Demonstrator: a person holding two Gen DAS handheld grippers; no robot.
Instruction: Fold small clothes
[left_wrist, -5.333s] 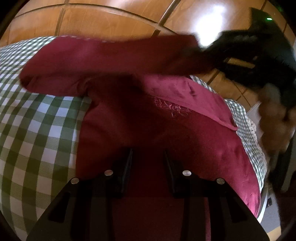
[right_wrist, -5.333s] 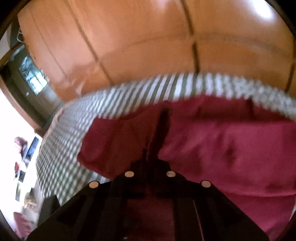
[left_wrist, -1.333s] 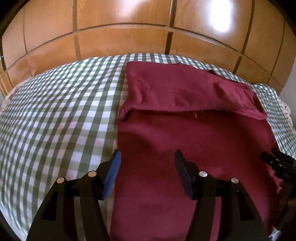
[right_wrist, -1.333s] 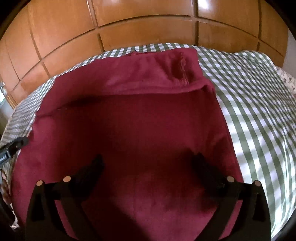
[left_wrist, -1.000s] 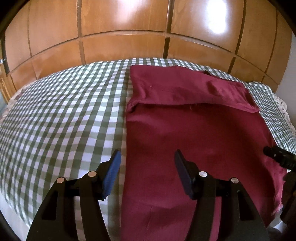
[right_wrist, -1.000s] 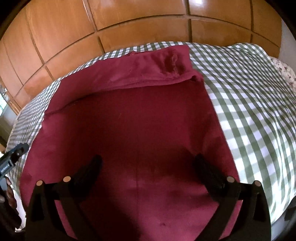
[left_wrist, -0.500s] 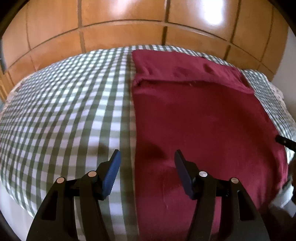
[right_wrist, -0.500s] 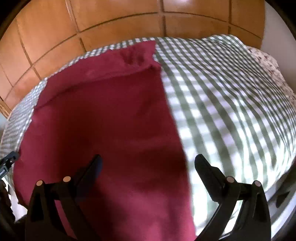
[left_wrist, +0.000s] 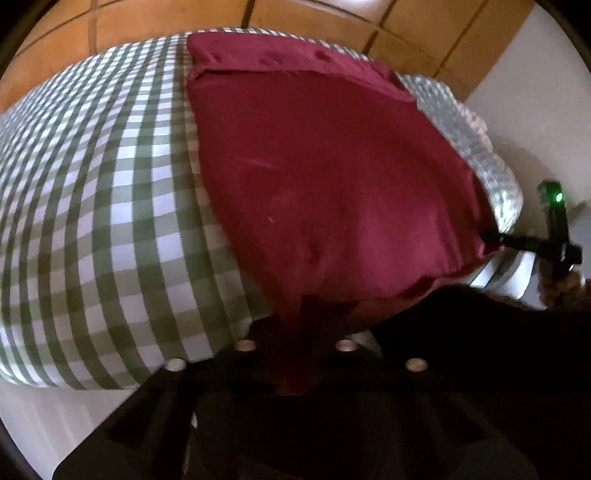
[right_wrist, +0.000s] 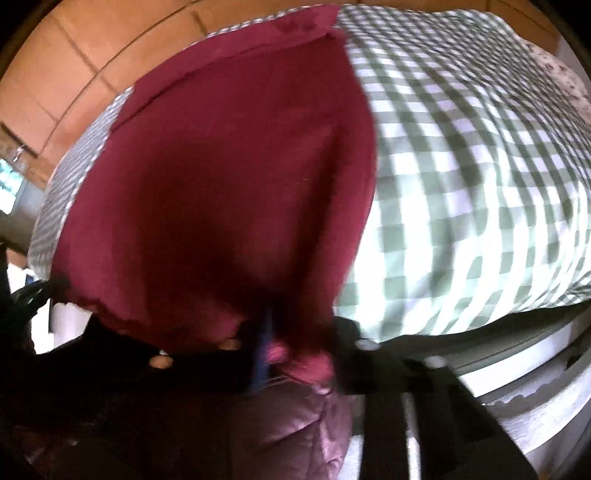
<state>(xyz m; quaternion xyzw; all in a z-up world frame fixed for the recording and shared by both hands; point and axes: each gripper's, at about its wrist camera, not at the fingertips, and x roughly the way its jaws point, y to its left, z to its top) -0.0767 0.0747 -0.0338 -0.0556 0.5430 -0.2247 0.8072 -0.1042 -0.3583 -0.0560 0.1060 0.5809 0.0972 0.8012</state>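
A dark red garment (left_wrist: 325, 166) lies flat on a green-and-white checked bedspread (left_wrist: 92, 206), its far end folded over near the headboard. My left gripper (left_wrist: 293, 332) is shut on the garment's near left hem at the bed's edge. My right gripper (right_wrist: 280, 332) is shut on the near right hem of the garment (right_wrist: 229, 166); cloth bunches between its jaws. The right gripper also shows in the left wrist view (left_wrist: 517, 242), pinching the hem corner.
A wooden panelled headboard (left_wrist: 314, 18) stands behind the bed. The checked bedspread (right_wrist: 480, 166) spreads wide to the right of the garment. The bed's near edge and white frame (right_wrist: 535, 387) are just below the grippers. A white wall (left_wrist: 535, 92) is at right.
Both grippers were open above the garment; they have dropped to the near hem at the bed's edge and shut on it, one at each corner.
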